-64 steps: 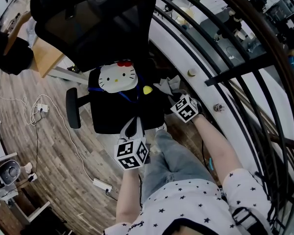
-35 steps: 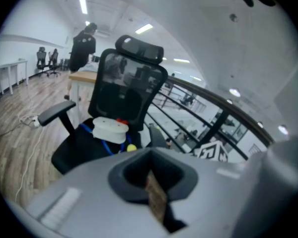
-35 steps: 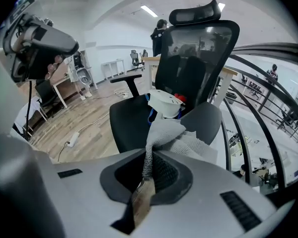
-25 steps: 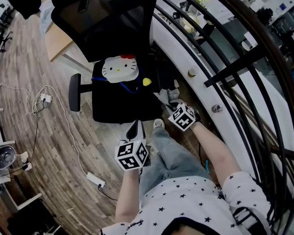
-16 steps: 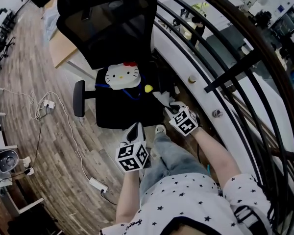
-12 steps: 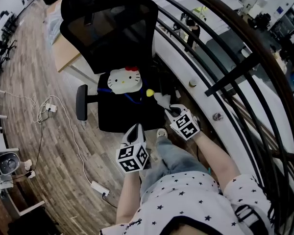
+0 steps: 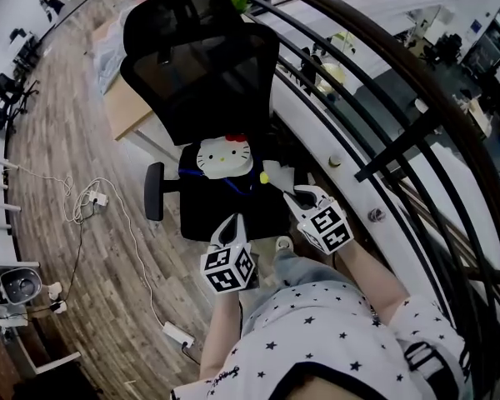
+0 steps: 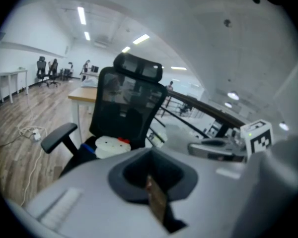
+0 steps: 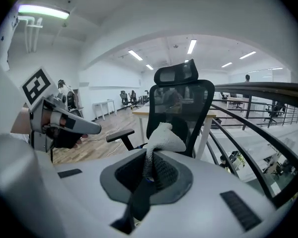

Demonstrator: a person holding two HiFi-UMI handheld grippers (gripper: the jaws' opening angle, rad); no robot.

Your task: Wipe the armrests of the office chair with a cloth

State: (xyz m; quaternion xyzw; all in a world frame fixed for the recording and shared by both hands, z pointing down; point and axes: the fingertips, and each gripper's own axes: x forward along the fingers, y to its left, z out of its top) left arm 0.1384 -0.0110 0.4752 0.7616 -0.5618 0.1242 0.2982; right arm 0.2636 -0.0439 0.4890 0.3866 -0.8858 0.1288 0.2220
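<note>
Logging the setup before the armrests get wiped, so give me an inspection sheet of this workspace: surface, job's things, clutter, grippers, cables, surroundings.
Surface: wood-plank floor.
Job's things: black mesh-back office chair, one black armrest in view with nothing on it; pale crumpled cloth held in front of the chair.
Clutter: white cat-face cushion with a red bow on the seat, small yellow object beside it.
Grippers: right gripper shut on the cloth; left gripper shut, nothing in it.
Cables: white cable trailing across the floor; white power strip.
Surroundings: black curved railing at the right; light wooden desk behind the chair.
</note>
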